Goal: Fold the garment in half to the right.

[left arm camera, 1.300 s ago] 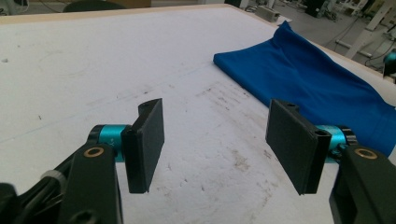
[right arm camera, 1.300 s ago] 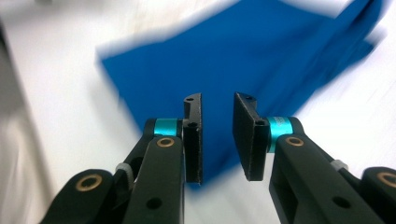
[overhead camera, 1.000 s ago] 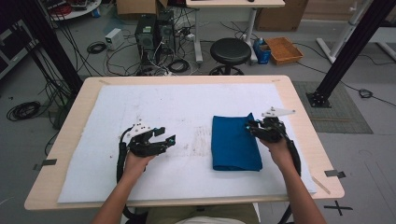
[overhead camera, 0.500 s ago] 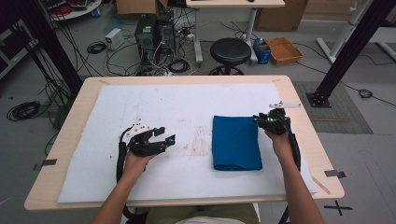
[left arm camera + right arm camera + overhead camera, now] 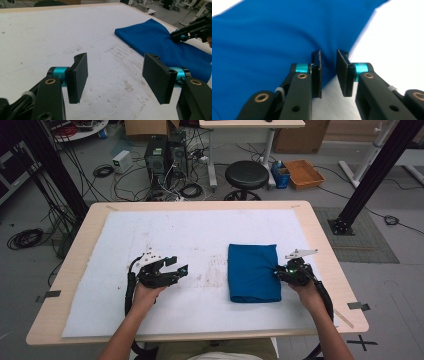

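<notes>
A folded blue cloth (image 5: pixel 252 272) lies flat on the white mat, right of centre. My right gripper (image 5: pixel 280 271) sits low at the cloth's right edge, pointing left into it. In the right gripper view its jaws (image 5: pixel 328 72) stand a narrow gap apart and have just been closing; the cloth's edge (image 5: pixel 262 37) lies between their tips, and the pads do not press on it. My left gripper (image 5: pixel 177 270) rests on the mat left of the cloth, open wide with nothing between its fingers (image 5: pixel 115 75). From there the cloth (image 5: pixel 160 42) and the right gripper (image 5: pixel 177 37) show ahead.
The white mat (image 5: pixel 200 235) covers most of the wooden table (image 5: pixel 320 235) and has faint smudges in the middle. Beyond the table's far edge stand a black stool (image 5: pixel 248 172), computer cases and cables on the floor. A black frame leg (image 5: pixel 370 175) rises at the right.
My right gripper has moved toward the person along the cloth's right edge and sunk to the mat. The left gripper has kept still.
</notes>
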### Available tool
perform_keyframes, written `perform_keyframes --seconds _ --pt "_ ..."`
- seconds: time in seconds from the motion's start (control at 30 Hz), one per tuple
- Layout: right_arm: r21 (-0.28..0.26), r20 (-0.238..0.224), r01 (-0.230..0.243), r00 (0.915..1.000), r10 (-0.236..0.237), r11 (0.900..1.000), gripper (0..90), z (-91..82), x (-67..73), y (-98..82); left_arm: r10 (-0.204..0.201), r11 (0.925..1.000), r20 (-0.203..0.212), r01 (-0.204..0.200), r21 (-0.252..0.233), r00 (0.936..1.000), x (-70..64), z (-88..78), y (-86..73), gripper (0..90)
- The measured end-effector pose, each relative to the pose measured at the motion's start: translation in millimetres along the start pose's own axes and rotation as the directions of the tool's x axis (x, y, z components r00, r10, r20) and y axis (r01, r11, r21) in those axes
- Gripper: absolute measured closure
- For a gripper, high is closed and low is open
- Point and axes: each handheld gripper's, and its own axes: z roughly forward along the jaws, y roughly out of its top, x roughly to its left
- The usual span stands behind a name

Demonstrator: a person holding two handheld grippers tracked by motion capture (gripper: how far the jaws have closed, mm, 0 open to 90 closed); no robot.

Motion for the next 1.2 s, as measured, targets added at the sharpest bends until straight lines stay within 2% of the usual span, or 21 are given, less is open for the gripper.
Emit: perform_keyframes --seconds 0.07,0.13,0.2,0.27,0.3,0.37,0.43,0.6,0.67,0.73,0.77,0.83,0.87,0.9,0.97,1.07,1.13,1.2 --pt "-0.039 -0.013 -0.008 0.9999 0.007 0.999 67.5 -8.0 2.2 1.5 -0.005 1.0000 -0.003 0.005 0.001 1.0000 0.5 0.6 -0.3 37.3" --pt "-0.097 -0.049 0.031 0.9981 -0.036 0.995 62.6 -15.5 14.9 7.5 -0.006 1.0000 -0.003 0.006 0.006 1.0000 0.6 1.3 -0.7 37.3" --pt "-0.129 -0.110 0.093 0.9881 -0.107 0.987 62.5 -17.9 36.8 16.6 0.000 1.0000 0.000 0.000 0.008 1.0000 0.4 1.7 -0.7 37.3" --pt "-0.129 -0.189 0.144 0.9678 -0.166 0.981 65.1 -12.7 64.1 25.1 0.000 1.0000 0.001 0.000 0.008 1.0000 0.1 1.4 -0.6 37.3" --pt "-0.116 -0.242 0.178 0.9490 -0.202 0.977 69.3 -6.6 80.5 28.8 0.000 1.0000 0.001 0.000 0.008 1.0000 0.1 1.2 -0.6 37.3" --pt "-0.101 -0.294 0.214 0.9265 -0.235 0.972 71.5 2.9 99.0 32.1 -0.007 1.0000 0.001 0.007 0.003 1.0000 -0.4 0.9 -0.6 37.3" --pt "-0.079 -0.313 0.257 0.9109 -0.269 0.963 75.1 11.5 112.8 34.2 -0.005 1.0000 0.002 0.005 0.007 1.0000 -0.1 0.3 -0.6 37.3" --pt "-0.011 -0.332 0.292 0.9011 -0.279 0.956 78.1 30.1 124.0 27.4 -0.005 1.0000 0.006 0.005 0.008 1.0000 -0.1 1.7 -1.0 37.3" --pt "-0.022 -0.338 0.288 0.8991 -0.279 0.957 77.2 31.6 126.1 25.8 -0.004 0.9999 0.004 0.004 0.010 1.0000 -0.1 2.1 -1.1 37.3" --pt "-0.030 -0.365 0.277 0.8917 -0.268 0.961 69.7 31.2 127.5 25.3 -0.004 0.9999 0.004 0.004 0.010 1.0000 0.0 2.0 -1.1 37.3" --pt "-0.035 -0.368 0.277 0.8899 -0.270 0.960 68.8 30.1 126.8 25.3 -0.004 0.9999 0.005 0.004 0.011 1.0000 0.2 1.7 -1.0 37.3" --pt "-0.059 -0.358 0.246 0.8995 -0.250 0.967 68.9 21.4 119.7 25.5 -0.007 0.9999 0.003 0.007 0.007 1.0000 0.6 0.9 -1.0 37.3" --pt "-0.073 -0.347 0.223 0.9081 -0.235 0.972 69.0 14.6 113.1 25.1 -0.009 0.9999 0.001 0.009 0.008 1.0000 0.8 0.1 -0.8 37.3" --pt "-0.086 -0.323 0.209 0.9190 -0.226 0.974 69.9 6.5 105.0 23.6 -0.013 0.9999 0.001 0.013 0.004 0.9999 0.8 -0.1 -0.8 37.3" --pt "-0.099 -0.254 0.179 0.9465 -0.199 0.979 71.2 -10.4 86.7 16.0 -0.012 0.9999 0.001 0.012 0.005 0.9999 1.4 -0.6 -0.8 37.3" --pt "-0.058 -0.151 0.144 0.9769 -0.152 0.988 72.6 -28.0 59.1 -5.7 -0.010 0.9999 -0.002 0.010 0.008 1.0000 1.3 0.0 -1.0 37.3" --pt "-0.019 -0.133 0.116 0.9840 -0.118 0.993 72.6 -30.7 44.3 -21.7 -0.003 0.9999 -0.002 0.003 0.011 1.0000 0.9 1.0 -1.0 37.3" --pt "-0.003 -0.134 0.119 0.9839 -0.118 0.993 72.2 -30.6 38.5 -34.8 -0.001 1.0000 -0.001 0.001 0.010 1.0000 0.2 1.7 -0.8 37.3"
